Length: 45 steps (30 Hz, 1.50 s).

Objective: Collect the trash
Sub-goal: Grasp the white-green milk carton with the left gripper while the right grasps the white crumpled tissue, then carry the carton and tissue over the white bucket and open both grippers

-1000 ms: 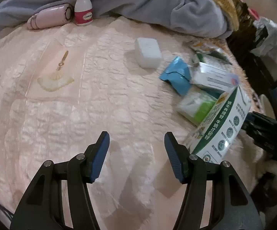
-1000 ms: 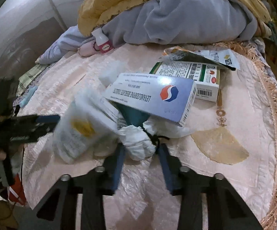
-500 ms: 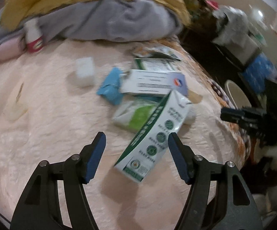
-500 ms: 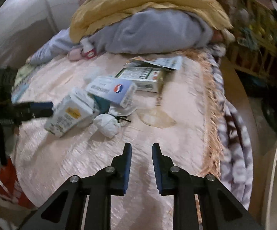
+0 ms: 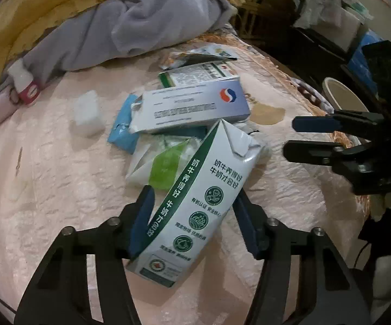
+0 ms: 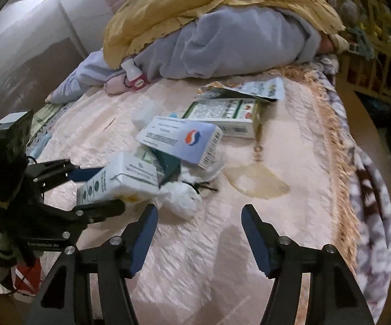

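A white and green milk carton [image 5: 203,197] lies slanted on the pink bedspread [image 5: 46,176] at the near end of a trash pile. My left gripper [image 5: 194,192] straddles it, its jaws closing, and both blue pads touch the carton's sides. From the right wrist view the same carton [image 6: 119,181] sits between the left gripper's [image 6: 106,189] fingers. My right gripper [image 6: 199,208] hovers over bare bedspread just short of a knotted white bag [image 6: 181,197]. Its jaws are opening with nothing between them.
Behind the carton lie a blue-white box [image 5: 190,108], a green-white box [image 5: 195,74], a foil wrapper [image 5: 203,55], a blue packet [image 5: 122,132] and a green pouch [image 5: 162,165]. A white block [image 5: 87,113] and a pill bottle [image 5: 26,84] sit left. Grey and yellow blankets [image 5: 154,13] fill the back; a pale round bin [image 5: 341,94] stands off the fringed edge.
My left gripper swung right from bare bedspread and closed in around the milk carton. My right gripper let go of the knotted white bag, drew back and opened wide.
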Each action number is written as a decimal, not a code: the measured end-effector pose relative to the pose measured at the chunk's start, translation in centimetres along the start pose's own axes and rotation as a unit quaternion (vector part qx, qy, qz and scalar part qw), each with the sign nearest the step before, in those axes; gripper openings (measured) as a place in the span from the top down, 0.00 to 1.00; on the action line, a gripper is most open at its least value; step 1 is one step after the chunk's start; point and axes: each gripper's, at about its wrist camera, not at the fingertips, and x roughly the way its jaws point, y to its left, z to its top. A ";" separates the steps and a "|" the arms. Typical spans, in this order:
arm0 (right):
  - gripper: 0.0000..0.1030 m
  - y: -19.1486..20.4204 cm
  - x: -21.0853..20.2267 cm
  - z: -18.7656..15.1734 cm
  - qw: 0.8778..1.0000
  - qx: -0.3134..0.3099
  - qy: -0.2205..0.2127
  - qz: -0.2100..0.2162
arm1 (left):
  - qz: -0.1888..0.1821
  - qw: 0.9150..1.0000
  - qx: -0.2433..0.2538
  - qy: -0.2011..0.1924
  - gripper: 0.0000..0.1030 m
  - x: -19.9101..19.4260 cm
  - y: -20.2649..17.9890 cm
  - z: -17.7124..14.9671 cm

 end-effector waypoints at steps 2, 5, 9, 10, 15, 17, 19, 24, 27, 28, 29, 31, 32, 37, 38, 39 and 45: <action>0.40 0.5 0.8 0.4 1.000 -0.006 0.002 -0.005 | 0.001 1.000 -0.015 -0.007 0.53 -1.1 0.7 -0.5; 0.40 1.3 2.8 1.3 1.000 -0.011 0.008 -0.007 | -0.016 0.998 -0.063 -0.015 0.56 -2.7 2.3 -1.1; 0.66 1.6 5.3 1.5 1.000 -0.013 0.021 -0.016 | -0.041 0.993 -0.110 -0.014 0.56 -3.7 3.2 -1.8; 0.73 1.5 5.4 1.4 1.000 -0.012 0.024 -0.017 | -0.044 0.992 -0.115 -0.013 0.56 -3.9 3.1 -1.9; 0.75 0.8 2.3 -0.2 1.000 -0.006 0.001 -0.008 | -0.047 0.992 -0.116 -0.022 0.56 -4.1 1.4 -2.0; 0.75 0.5 0.4 -1.2 1.000 -0.010 -0.010 -0.011 | -0.052 0.992 -0.115 -0.023 0.56 -4.0 0.5 -1.7; 0.75 0.0 -1.1 -2.2 1.000 -0.009 -0.017 -0.013 | -0.053 0.992 -0.111 -0.023 0.56 -3.8 -0.3 -1.4; 0.75 -1.3 -4.2 -4.2 0.999 0.012 -0.037 -0.024 | -0.047 0.994 -0.096 -0.026 0.56 -3.6 -3.0 -0.4; 0.75 -2.1 -5.7 -4.9 0.998 0.026 -0.052 -0.024 | -0.045 0.995 -0.081 -0.031 0.56 -3.6 -4.8 0.4; 0.75 -2.2 -6.2 -5.0 0.998 0.029 -0.057 -0.024 | -0.044 0.995 -0.078 -0.033 0.56 -3.6 -5.3 0.6; 0.75 -2.4 -6.6 -5.2 0.997 0.030 -0.060 -0.025 | -0.042 0.996 -0.073 -0.035 0.56 -3.6 -6.0 0.9; 0.75 -2.7 -7.7 -5.2 0.997 0.030 -0.068 -0.030 | -0.039 0.996 -0.069 -0.038 0.56 -3.6 -6.9 1.3; 0.75 -2.8 -8.1 -5.2 0.996 0.030 -0.072 -0.033 | -0.038 0.996 -0.067 -0.039 0.56 -3.6 -7.5 1.6; 0.75 -3.8 -10.1 -5.7 0.994 0.034 -0.087 -0.050 | -0.035 0.997 -0.049 -0.046 0.56 -3.6 -10.2 2.7; 0.75 -4.1 -10.5 -5.9 0.994 0.037 -0.089 -0.052 | -0.035 0.997 -0.045 -0.047 0.56 -3.5 -10.6 2.9; 0.75 -4.4 -10.9 -6.0 0.993 0.040 -0.091 -0.055 | -0.036 0.997 -0.042 -0.048 0.56 -3.5 -11.0 3.1; 0.75 -6.4 -13.0 -6.9 0.990 0.058 -0.105 -0.071 | -0.050 0.997 -0.024 -0.050 0.56 -3.1 -14.0 4.3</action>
